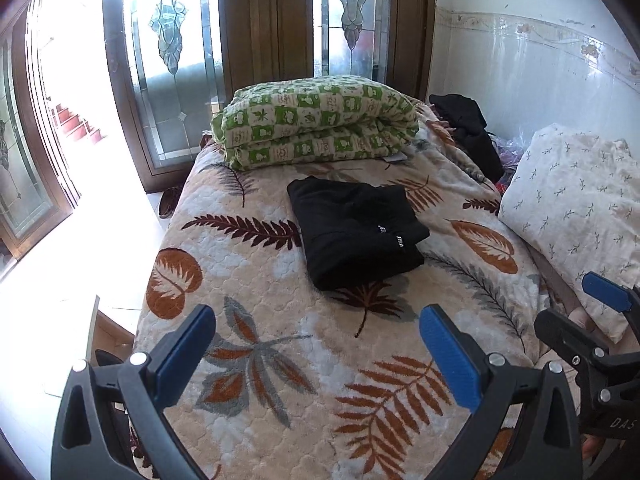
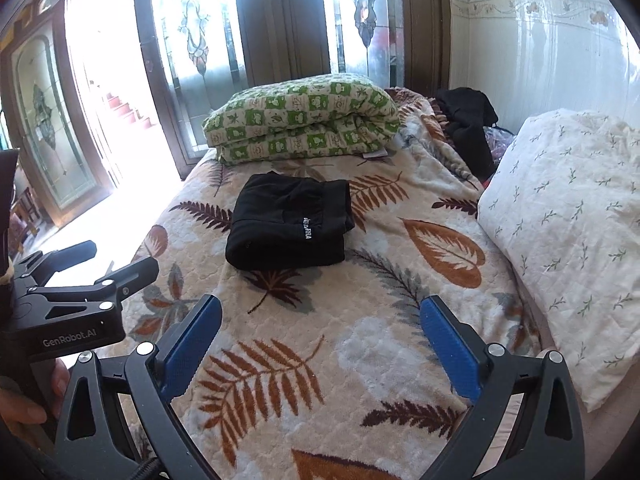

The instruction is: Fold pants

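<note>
The black pants (image 1: 354, 230) lie folded into a compact block on the leaf-patterned bedspread (image 1: 304, 360), with small white lettering showing on one edge. In the right wrist view the same folded pants (image 2: 290, 226) rest mid-bed. My left gripper (image 1: 318, 340) hangs open above the near part of the bed, well short of the pants, nothing between its blue pads. My right gripper (image 2: 320, 330) is also wide open and empty, held back from the pants. Each gripper shows at the edge of the other's view.
A folded green-checked quilt (image 1: 316, 122) lies at the far end of the bed. A white floral pillow (image 1: 576, 216) sits on the right against the tiled wall. Dark clothes (image 1: 468, 128) are heaped in the far right corner. Glass doors and bright floor lie left.
</note>
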Available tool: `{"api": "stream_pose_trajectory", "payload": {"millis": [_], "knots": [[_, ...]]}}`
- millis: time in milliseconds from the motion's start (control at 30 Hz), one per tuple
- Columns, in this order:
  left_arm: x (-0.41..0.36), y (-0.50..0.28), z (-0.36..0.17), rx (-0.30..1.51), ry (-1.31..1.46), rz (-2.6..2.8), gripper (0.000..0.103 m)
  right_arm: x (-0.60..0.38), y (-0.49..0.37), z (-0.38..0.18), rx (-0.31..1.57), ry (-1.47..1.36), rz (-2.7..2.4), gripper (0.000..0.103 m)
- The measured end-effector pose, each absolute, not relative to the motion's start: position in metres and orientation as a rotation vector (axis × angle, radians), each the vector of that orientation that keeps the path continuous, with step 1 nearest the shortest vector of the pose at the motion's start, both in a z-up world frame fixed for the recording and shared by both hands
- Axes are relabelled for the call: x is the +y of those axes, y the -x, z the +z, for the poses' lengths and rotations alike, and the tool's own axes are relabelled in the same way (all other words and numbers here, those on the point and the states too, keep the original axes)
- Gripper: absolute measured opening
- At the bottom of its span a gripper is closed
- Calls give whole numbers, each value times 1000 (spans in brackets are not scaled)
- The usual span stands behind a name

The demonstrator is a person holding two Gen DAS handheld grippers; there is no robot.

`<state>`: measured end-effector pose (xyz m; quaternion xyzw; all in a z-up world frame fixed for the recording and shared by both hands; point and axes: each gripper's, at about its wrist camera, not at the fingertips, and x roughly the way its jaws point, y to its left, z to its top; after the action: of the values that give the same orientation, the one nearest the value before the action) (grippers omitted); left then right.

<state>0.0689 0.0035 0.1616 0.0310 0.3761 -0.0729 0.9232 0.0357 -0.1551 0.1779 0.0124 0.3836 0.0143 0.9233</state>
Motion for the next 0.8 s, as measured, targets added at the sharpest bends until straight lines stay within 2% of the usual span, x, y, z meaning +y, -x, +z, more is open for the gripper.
{"api": "stream_pose_trajectory", "payload": {"millis": [800], "knots": [[-5, -34, 177, 760, -63, -149, 103, -158, -12, 197, 761, -49, 35, 101]]}}
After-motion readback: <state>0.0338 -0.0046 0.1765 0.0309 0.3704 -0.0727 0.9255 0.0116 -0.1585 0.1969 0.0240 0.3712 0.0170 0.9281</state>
